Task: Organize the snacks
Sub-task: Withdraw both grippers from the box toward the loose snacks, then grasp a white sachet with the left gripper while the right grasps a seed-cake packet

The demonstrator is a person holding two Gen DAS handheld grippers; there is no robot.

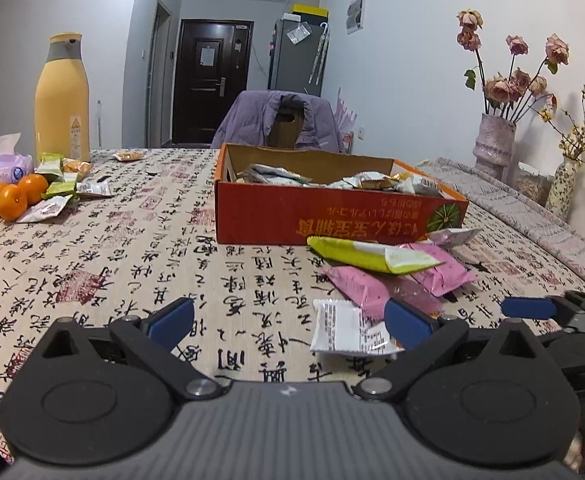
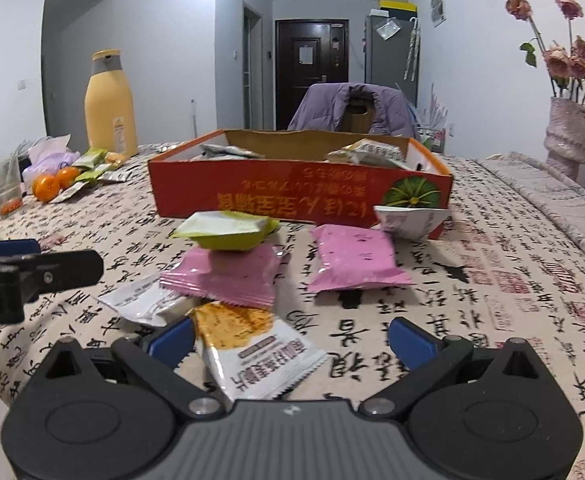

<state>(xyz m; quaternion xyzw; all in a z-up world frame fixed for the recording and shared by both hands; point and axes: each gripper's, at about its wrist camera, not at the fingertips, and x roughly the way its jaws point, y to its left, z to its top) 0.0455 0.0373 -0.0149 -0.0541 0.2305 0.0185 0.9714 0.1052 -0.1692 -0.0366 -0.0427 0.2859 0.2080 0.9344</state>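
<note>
Left gripper (image 1: 288, 320): I see its two blue fingers wide apart, holding nothing. It hovers low over the tablecloth (image 1: 132, 264). The right finger overlaps the edge of a white packet (image 1: 348, 330) in this view; I cannot tell if it touches.

Right gripper (image 2: 290, 340): also spread apart and holding nothing. An orange-white packet (image 2: 248, 348) lies between its fingers, close to the left finger. Chinese characters are printed on this packet, but upside down, and I cannot read them surely.

Box (image 2: 292, 196): orange-red cardboard, open on top, in the middle of the table. On its front wall are yellow Chinese characters, upside down, and a picture of a green pumpkin. Several packets already lie inside.

Loose snacks: a green packet (image 2: 228, 230) lies on a pink packet (image 2: 228, 276). A second pink packet (image 2: 354, 258) is just beside them, and a white pack (image 2: 410, 220) leans against the box front.

Far pile (image 1: 62, 184): more small packets lie at the far left, beside the oranges (image 1: 14, 196).

Bottle (image 1: 62, 96): yellow, standing upright behind the oranges. It has a small label with a warning triangle, too small to read.

Tablecloth writing: black calligraphy with red seal stamps.
</note>
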